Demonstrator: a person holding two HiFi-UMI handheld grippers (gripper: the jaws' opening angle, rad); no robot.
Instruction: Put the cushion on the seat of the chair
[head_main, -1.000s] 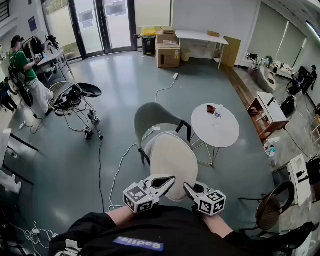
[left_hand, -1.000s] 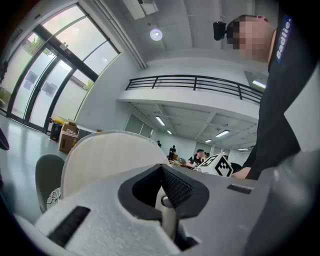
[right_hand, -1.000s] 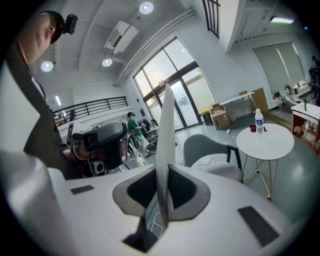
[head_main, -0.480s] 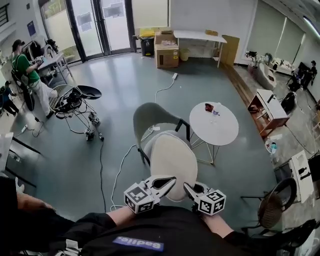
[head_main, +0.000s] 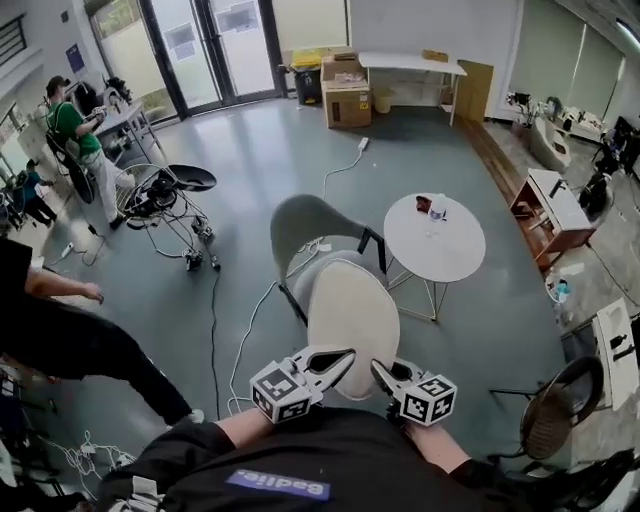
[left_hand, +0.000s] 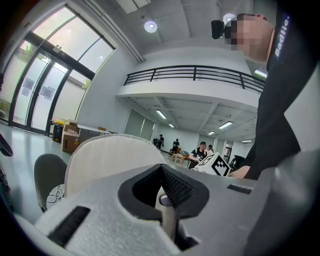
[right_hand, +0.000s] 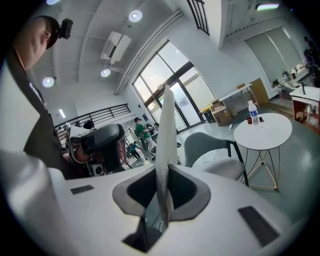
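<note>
Together the left gripper (head_main: 338, 360) and right gripper (head_main: 379, 370) pinch the cushion's (head_main: 350, 310) near rim, one jaw pair on either side, probably to keep it from sagging. It extends ahead of them, towards the chair (head_main: 305, 225) beyond.

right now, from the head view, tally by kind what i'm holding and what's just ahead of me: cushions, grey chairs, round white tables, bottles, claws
cushion: 1
grey chair: 1
round white table: 1
bottle: 1
claws: 2, the left claw and the right claw, both shut on the cushion
total: 6
</note>
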